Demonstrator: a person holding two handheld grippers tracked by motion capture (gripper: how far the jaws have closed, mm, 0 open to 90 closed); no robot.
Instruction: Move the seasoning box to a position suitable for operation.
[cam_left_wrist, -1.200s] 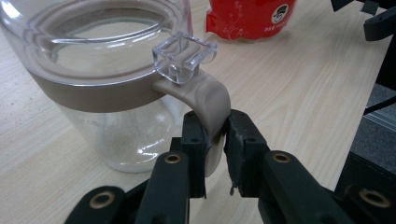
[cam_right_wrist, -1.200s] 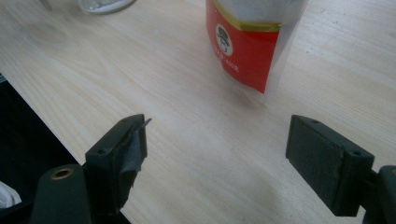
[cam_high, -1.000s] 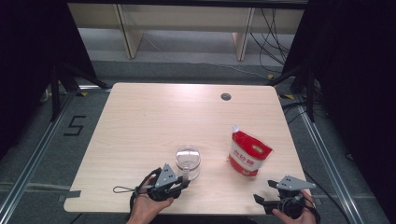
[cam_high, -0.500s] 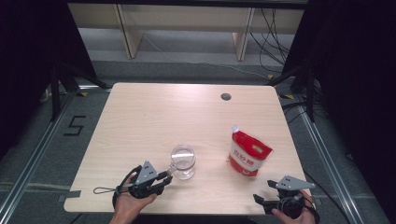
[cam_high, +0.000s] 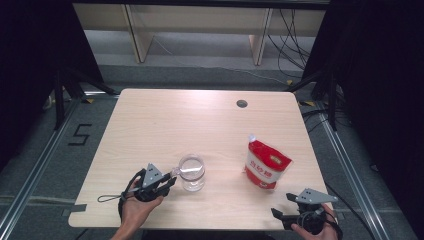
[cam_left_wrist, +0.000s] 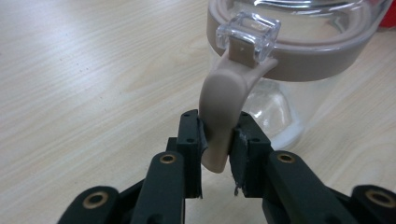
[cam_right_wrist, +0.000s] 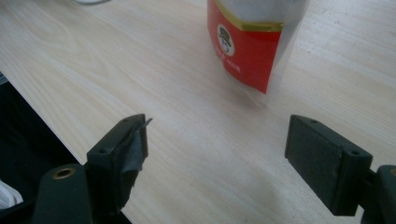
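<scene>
A clear glass jar (cam_high: 191, 172) with a beige-rimmed lid stands near the table's front left. A beige tab (cam_left_wrist: 219, 98) hangs down from the clasp on the jar (cam_left_wrist: 280, 51). My left gripper (cam_high: 172, 179) (cam_left_wrist: 217, 135) is shut on that tab; its jaws have just been closing a little with the tab between them. A red and white pouch (cam_high: 266, 165) (cam_right_wrist: 252, 42) stands upright at the front right. My right gripper (cam_high: 281, 205) (cam_right_wrist: 217, 140) rests at the front right edge, open wide, pointing at the pouch with nothing between its jaws.
The light wooden table (cam_high: 200, 125) has a round cable hole (cam_high: 242, 103) near its far edge. Beyond the table are shelf legs and cables on a grey floor. Dark curtains stand at both sides.
My left gripper has moved left along the front edge, and the jar has slid a little left with it. The right gripper and the pouch have stayed put.
</scene>
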